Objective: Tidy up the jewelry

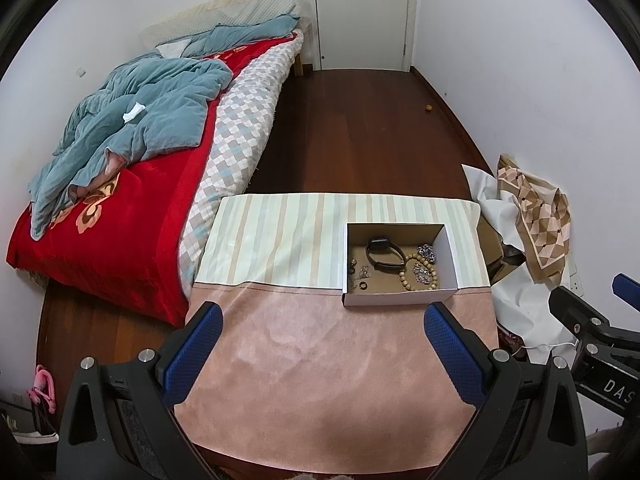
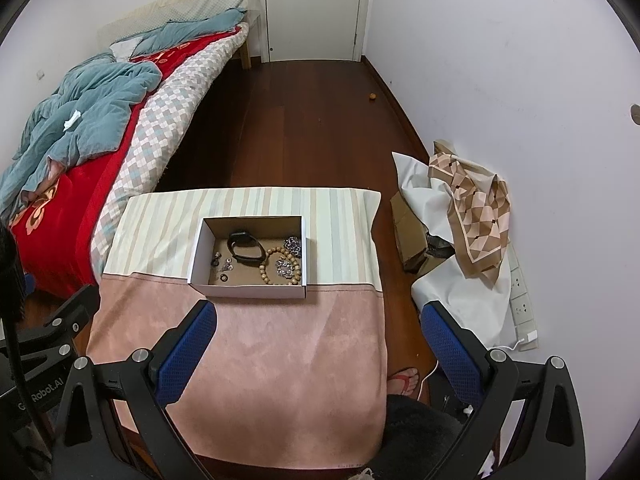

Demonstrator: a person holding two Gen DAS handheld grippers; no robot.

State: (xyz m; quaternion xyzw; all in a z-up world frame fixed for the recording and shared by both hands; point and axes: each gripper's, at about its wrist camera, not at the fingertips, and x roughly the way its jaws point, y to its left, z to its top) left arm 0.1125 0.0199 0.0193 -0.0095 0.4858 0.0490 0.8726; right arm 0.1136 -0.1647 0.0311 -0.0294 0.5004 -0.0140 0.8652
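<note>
A white cardboard box (image 1: 400, 297) stands on the cloth-covered table (image 1: 320, 360); it also shows in the right wrist view (image 2: 248, 291). Inside lie a black watch (image 1: 385, 253), a wooden bead bracelet (image 1: 420, 276), a silver chain (image 1: 427, 251) and small rings and earrings (image 1: 360, 276). The watch (image 2: 245, 249) and beads (image 2: 280, 266) show in the right view too. My left gripper (image 1: 323, 320) is open and empty, held back from the box. My right gripper (image 2: 319, 320) is open and empty, also short of the box.
A bed (image 1: 120, 184) with red and blue covers lies to the left. Cloths and a patterned scarf (image 2: 472, 204) are piled by the right wall over a power strip (image 2: 520, 292). A door (image 1: 362, 12) is at the far end. A sandalled foot (image 2: 404, 380) is beside the table.
</note>
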